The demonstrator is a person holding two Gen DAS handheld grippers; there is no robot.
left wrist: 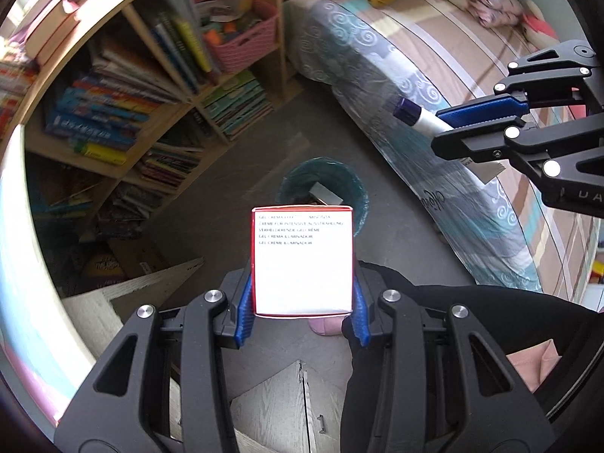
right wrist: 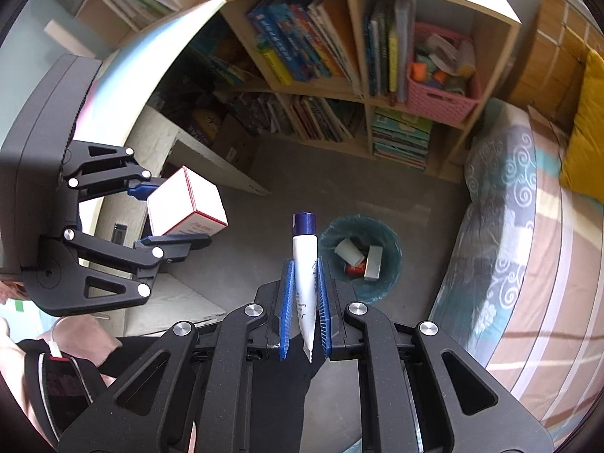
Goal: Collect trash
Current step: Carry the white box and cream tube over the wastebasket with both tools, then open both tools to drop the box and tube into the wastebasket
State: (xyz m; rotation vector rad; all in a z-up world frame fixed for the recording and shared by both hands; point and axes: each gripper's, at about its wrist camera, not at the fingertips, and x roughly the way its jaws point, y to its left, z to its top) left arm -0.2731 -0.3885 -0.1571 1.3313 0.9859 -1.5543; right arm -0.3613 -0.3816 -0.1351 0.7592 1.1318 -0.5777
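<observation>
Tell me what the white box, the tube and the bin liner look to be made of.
White box: likely printed cardboard, smooth; sharp folded edges, red trim, flat printed face.
Tube: seemingly soft plastic, matte white; flat crimped end, glossy dark blue cap.
Bin liner: apparently thin teal plastic film; wrinkled, slightly see-through, folded over the rim.

Bin (right wrist: pixel 360 260) on the floor (right wrist: pixel 264 226) at centre, scraps inside; bookshelf (right wrist: pixel 339 87) at 12 o'clock, bed (right wrist: pixel 528 245) at 3 o'clock; box (right wrist: pixel 187 204) at 9 o'clock of the tube (right wrist: pixel 305 275).
</observation>
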